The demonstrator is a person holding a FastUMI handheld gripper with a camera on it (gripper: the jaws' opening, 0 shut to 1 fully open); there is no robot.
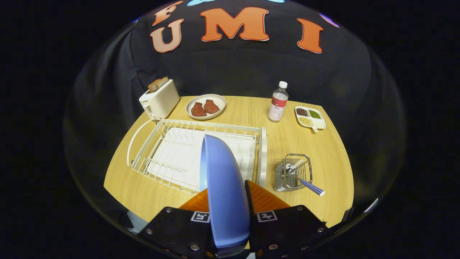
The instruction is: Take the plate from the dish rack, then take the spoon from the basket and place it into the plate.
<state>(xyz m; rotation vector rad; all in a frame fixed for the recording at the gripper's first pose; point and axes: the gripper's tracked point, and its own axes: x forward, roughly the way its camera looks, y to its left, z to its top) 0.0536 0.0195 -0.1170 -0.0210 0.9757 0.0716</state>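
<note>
1. In the gripper view, a blue plate (224, 190) is held on edge between the two fingers of the gripper (230, 201), one finger pressed against each face, so the jaws are closed on the plate. It stands upright, raised above the near end of the white wire dish rack (179, 151) on the wooden desk (298, 140).

2. The plate is judged to be stiff, smooth and fairly light, probably plastic or glazed ware. A smooth rim pinched on edge could slip or swing, so a hold low on the rim, well into the fingers, seems safest.

3. The spoon (305, 181) rests in a small wire basket (293, 172) to the right of the rack, its checked handle sticking out over the rim toward the fingers. The handle looks thin and rigid, and is the obvious place to take hold.

4. The spoon's bowl is lost among the basket wires. The lower part of the plate is hidden between the fingers, and the near corner of the rack is covered by the plate.

5. Beyond the rack stand a toaster (160, 100), a dish of meat (205, 107), a bottle (278, 102) and a divided tray of beans (310, 117).
</note>
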